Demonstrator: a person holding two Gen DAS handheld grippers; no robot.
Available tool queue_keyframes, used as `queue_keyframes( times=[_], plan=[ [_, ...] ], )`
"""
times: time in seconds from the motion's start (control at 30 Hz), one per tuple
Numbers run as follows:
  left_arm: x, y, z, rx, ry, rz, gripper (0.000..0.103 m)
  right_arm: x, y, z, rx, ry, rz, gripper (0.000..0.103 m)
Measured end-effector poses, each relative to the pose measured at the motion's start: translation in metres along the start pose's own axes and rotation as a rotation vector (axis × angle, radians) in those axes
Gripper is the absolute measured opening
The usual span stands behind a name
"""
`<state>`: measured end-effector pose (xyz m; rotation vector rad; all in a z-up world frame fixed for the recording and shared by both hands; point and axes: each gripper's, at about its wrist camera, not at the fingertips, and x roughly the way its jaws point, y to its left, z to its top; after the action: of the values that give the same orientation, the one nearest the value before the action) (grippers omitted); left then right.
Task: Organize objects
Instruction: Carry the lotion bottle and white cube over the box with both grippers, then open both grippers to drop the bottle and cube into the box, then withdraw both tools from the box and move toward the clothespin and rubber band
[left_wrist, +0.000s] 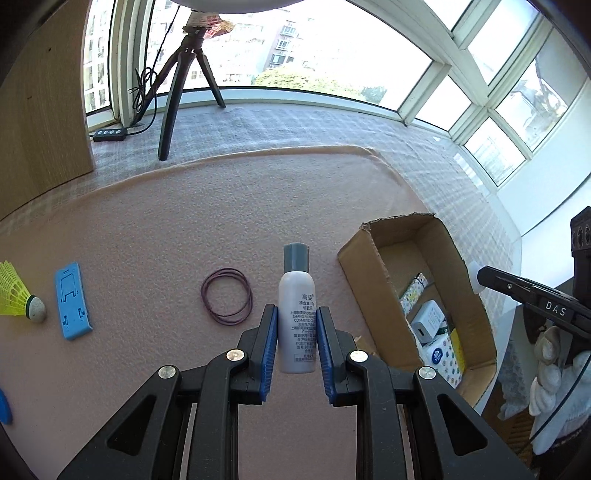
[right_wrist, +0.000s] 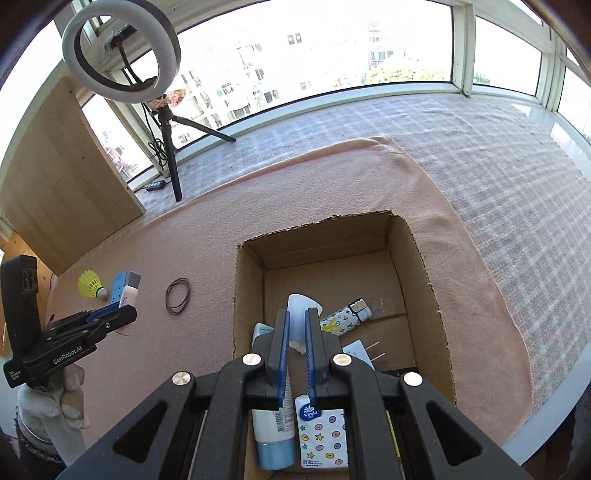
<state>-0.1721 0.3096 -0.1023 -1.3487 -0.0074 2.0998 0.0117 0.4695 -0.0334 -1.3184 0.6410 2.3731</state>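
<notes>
The pink fleece cloth (left_wrist: 155, 229) covered the counter, its rounded far corner lying on a grey checked cover (left_wrist: 295, 125) that ran on to the window frames. Much of the cloth lay bare between the small things at the left and the open brown cardboard box (right_wrist: 421, 258) at the right. The box sat close to the cloth's right-hand edge, where the counter dropped away. At the far left stood a light wooden panel (left_wrist: 44, 110) and the black tripod (left_wrist: 173, 92) of a white ring light (right_wrist: 122, 48).

The left gripper (left_wrist: 296, 314) held a small pale grey plastic bottle with a blue-grey cap (left_wrist: 296, 291) between its blue-padded fingers, cap pointing away, printed text on its side, above the cloth just left of the box. Left of it lay a loop of dark purple rubber bands (left_wrist: 227, 297), a blue plastic phone stand (left_wrist: 73, 301) and a yellow shuttlecock (left_wrist: 16, 293).

The right gripper (right_wrist: 296, 325), over the box, had its fingers drawn narrow on a thin, translucent white plastic piece (right_wrist: 301, 310). Below it in the box lay a white tube with a blue cap (right_wrist: 271, 435), a star-patterned tissue pack (right_wrist: 323, 439) and a patterned lighter (right_wrist: 345, 315).
</notes>
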Motion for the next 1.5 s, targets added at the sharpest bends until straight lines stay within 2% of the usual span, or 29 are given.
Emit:
queue_keyframes(
  times=[0.3,0.57,0.7,0.73,0.77,0.8,0.83,0.87,0.93,1.1,1.2,1.37,1.5],
  plan=[
    [0.054,-0.099,0.020,0.110,0.044,-0.055,0.022,0.006,-0.050,-0.013,0.037,0.032,-0.017,0.008],
    [0.085,-0.140,0.017,0.164,0.102,-0.043,0.022,0.015,-0.057,-0.026,0.029,0.053,-0.013,0.008],
    [0.092,-0.142,0.016,0.187,0.126,-0.043,0.023,0.016,-0.059,-0.032,0.049,0.051,-0.014,0.008],
    [0.092,-0.143,0.016,0.191,0.128,-0.050,0.024,0.015,-0.059,-0.032,0.049,0.048,-0.012,0.013],
    [0.091,-0.144,0.016,0.194,0.136,-0.057,0.027,0.014,-0.059,-0.033,0.048,0.043,-0.011,0.016],
    [0.090,-0.144,0.016,0.193,0.140,-0.061,0.043,0.013,-0.059,-0.034,0.048,0.037,-0.019,0.021],
    [0.088,-0.144,0.017,0.195,0.130,-0.063,0.053,0.011,-0.058,-0.035,0.047,0.034,-0.025,0.030],
    [0.085,-0.144,0.016,0.200,0.118,-0.065,0.055,0.009,-0.058,-0.036,0.048,0.029,-0.028,0.034],
    [0.078,-0.143,0.016,0.205,0.102,-0.062,0.055,0.005,-0.058,-0.038,0.051,0.015,-0.032,0.039],
    [0.058,-0.120,0.017,0.170,0.076,-0.060,0.055,-0.006,-0.063,-0.044,0.072,0.002,-0.028,0.039],
    [0.050,-0.098,0.015,0.154,0.068,-0.022,0.055,-0.014,-0.069,-0.052,0.102,-0.004,-0.020,0.039],
    [0.060,-0.059,0.011,0.081,0.102,0.015,0.054,-0.024,-0.086,-0.070,0.171,-0.011,-0.013,0.039],
    [0.082,-0.054,0.002,0.122,0.155,0.060,0.054,-0.026,-0.098,-0.083,0.226,0.001,-0.005,0.039]
  ],
)
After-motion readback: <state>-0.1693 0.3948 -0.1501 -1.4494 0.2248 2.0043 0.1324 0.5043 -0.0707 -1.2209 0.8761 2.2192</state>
